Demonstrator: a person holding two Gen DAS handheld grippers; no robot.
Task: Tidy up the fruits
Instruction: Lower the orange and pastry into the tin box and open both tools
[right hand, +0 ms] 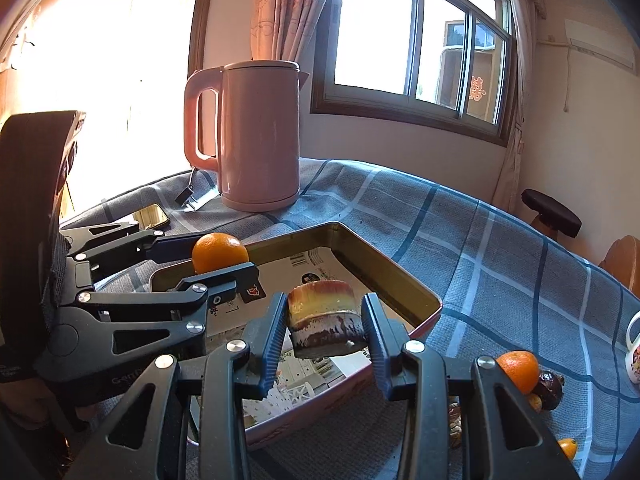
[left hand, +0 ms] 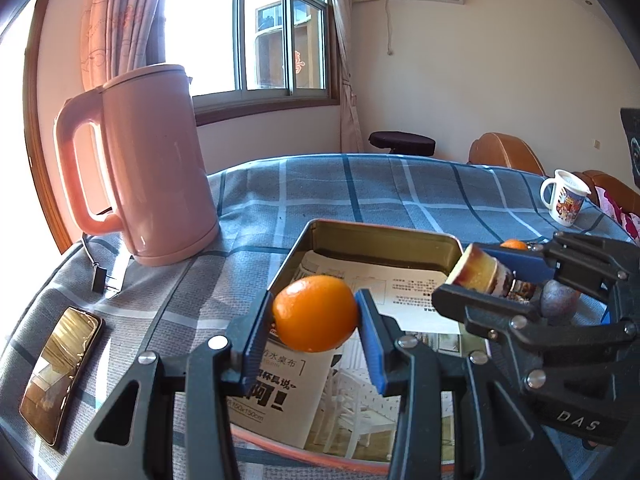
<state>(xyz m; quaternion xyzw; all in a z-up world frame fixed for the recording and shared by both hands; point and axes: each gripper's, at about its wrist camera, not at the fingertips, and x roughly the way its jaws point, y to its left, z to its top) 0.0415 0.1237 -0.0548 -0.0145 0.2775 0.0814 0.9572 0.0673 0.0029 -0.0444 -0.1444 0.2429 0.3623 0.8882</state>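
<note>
My left gripper [left hand: 316,316] is shut on an orange [left hand: 315,313] and holds it over the near left corner of a metal tin tray [left hand: 384,232] lined with printed paper. It also shows in the right wrist view [right hand: 224,258], with the orange [right hand: 219,255] above the tray's left rim. My right gripper [right hand: 326,320] is shut on a small brown-and-cream glazed cup [right hand: 325,322] above the tray [right hand: 404,280]. In the left wrist view the cup [left hand: 478,274] is held tilted at the tray's right side. More fruit lies right of the tray: an orange [right hand: 519,370] and a dark fruit [right hand: 550,388].
A pink kettle [left hand: 148,168] stands at the back left on the blue checked cloth [left hand: 360,192], its plug and cord beside it. A phone [left hand: 60,372] lies at the left edge. A white printed mug [left hand: 564,198] stands far right. Chairs and a stool lie beyond the table.
</note>
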